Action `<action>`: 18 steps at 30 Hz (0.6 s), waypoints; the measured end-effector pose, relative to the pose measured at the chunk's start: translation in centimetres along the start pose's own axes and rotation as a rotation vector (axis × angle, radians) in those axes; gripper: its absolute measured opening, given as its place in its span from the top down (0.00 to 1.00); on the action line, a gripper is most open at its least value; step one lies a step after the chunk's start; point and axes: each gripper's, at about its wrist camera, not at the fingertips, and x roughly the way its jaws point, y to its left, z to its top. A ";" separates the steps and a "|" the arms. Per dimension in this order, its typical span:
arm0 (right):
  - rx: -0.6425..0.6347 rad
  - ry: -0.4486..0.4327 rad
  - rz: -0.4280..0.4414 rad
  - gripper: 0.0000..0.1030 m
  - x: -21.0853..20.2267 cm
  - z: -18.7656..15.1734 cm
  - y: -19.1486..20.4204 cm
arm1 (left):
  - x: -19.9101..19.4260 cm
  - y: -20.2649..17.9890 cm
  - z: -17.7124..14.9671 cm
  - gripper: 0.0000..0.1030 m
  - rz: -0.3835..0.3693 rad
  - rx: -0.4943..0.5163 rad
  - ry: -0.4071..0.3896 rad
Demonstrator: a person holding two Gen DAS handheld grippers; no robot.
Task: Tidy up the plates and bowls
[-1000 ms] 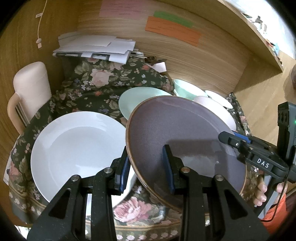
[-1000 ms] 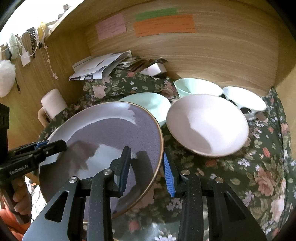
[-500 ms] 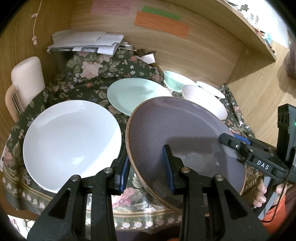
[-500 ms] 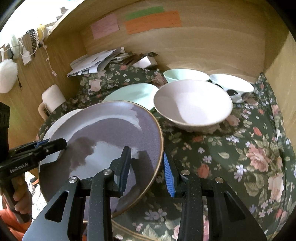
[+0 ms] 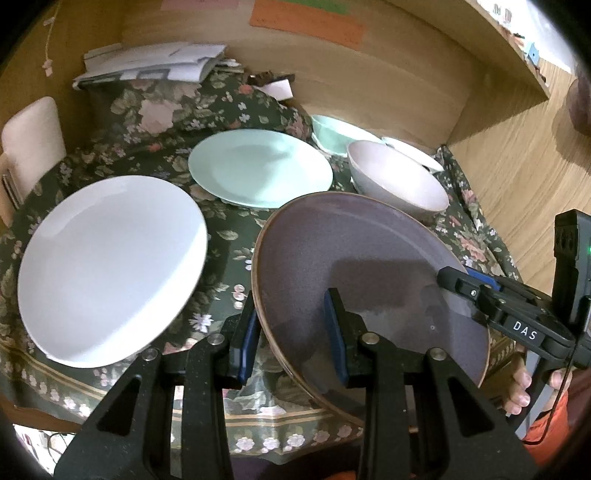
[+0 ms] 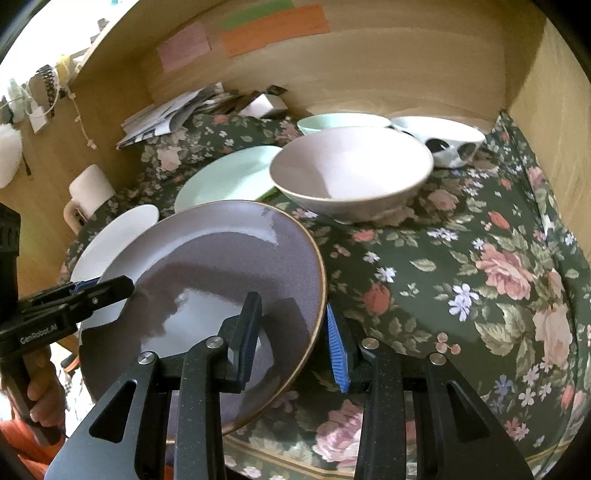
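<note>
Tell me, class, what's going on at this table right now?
A person with a gripper in each hand holds the purple plate off the floral cloth. The left gripper clamps its left rim, the right gripper its right rim. On the cloth sit a white plate, a green plate and three bowls: pink, green and white.

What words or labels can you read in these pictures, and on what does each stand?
"DAS": on the right gripper.
"GenRobot.AI": on the left gripper.
Coloured paper notes on the wooden back wall: writing too blurred to read.
</note>
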 end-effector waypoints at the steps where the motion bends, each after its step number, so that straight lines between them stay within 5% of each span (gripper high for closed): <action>1: 0.004 0.003 0.000 0.70 0.1 0.0 -0.2 | 0.3 -0.1 0.0 0.68 -0.001 0.001 0.006; 18: 0.008 0.026 -0.016 0.70 2.0 0.1 -1.4 | 4.3 -0.1 0.9 0.68 0.021 0.003 0.056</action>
